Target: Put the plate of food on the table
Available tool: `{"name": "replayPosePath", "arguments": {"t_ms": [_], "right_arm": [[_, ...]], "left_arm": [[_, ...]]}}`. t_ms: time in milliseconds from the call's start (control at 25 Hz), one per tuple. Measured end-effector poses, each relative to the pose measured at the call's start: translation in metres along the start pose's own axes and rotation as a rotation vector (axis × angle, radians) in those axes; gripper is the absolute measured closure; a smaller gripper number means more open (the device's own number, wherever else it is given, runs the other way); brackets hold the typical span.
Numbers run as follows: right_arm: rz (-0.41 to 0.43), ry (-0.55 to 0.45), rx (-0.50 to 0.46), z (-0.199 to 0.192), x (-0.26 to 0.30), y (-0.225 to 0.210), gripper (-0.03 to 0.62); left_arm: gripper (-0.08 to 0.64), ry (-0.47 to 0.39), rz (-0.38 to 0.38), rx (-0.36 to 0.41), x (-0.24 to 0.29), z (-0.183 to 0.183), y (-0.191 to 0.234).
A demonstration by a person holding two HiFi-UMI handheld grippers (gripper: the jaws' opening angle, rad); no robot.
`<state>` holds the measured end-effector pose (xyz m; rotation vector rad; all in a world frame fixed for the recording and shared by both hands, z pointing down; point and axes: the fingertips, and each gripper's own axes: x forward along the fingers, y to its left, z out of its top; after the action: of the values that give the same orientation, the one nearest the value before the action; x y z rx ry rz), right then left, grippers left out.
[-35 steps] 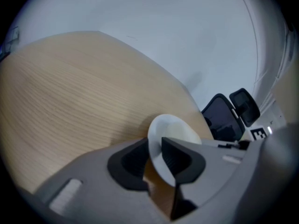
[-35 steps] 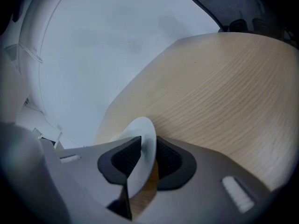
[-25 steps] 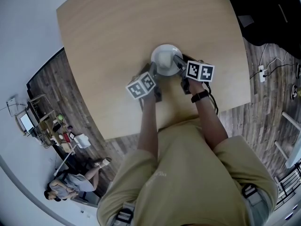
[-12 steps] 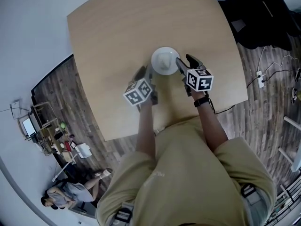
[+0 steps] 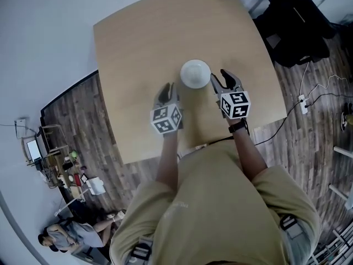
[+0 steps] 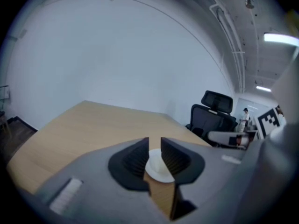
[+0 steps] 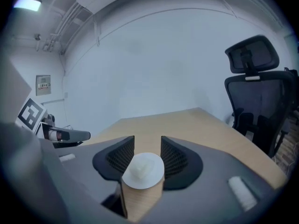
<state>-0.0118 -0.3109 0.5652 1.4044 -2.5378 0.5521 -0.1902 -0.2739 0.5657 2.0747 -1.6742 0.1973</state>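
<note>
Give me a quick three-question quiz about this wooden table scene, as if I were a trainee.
1. True or false: the plate rests on the table, and no gripper touches it.
2. In the head view, where is the plate relative to the left gripper and the right gripper?
A. Just beyond them, between the two
B. Clamped in the right one
C. Underneath the left one
3. Short answer: what is each gripper holding?

Key
1. True.
2. A.
3. Nothing. Both pairs of jaws stand apart with no object between them. They have just been closing a little.
</note>
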Motion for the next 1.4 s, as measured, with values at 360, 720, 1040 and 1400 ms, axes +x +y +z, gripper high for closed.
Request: {"name": "replayPosePath", "arguments": {"t_ms": [360,720,1040,1400], "right_arm": [[-0.003,-0.128,-0.079,0.022,-0.066,0.034,0.513],[-0.017,-0.211,-0.116,0.027,-0.104,0.059,0.588],[-0.034,-0.251,-0.154,0.029,-0.125,0.062,0.588],[-0.019,-0.253,-0.171,0.026,-0.129,0.071,0.588]], "left_arm": [[0.535,-0.11,-0.028,0.089,-0.056,0.015,-0.034],[0.558,-0.164,-0.034,0.139,-0.091,0.011,-0.052],[0.558,-0.197,-0.032,0.137,-0.111,0.01,-0.056],[0.558,-0.212,-0.032,0.137,-0.115,0.008,-0.06]]}}
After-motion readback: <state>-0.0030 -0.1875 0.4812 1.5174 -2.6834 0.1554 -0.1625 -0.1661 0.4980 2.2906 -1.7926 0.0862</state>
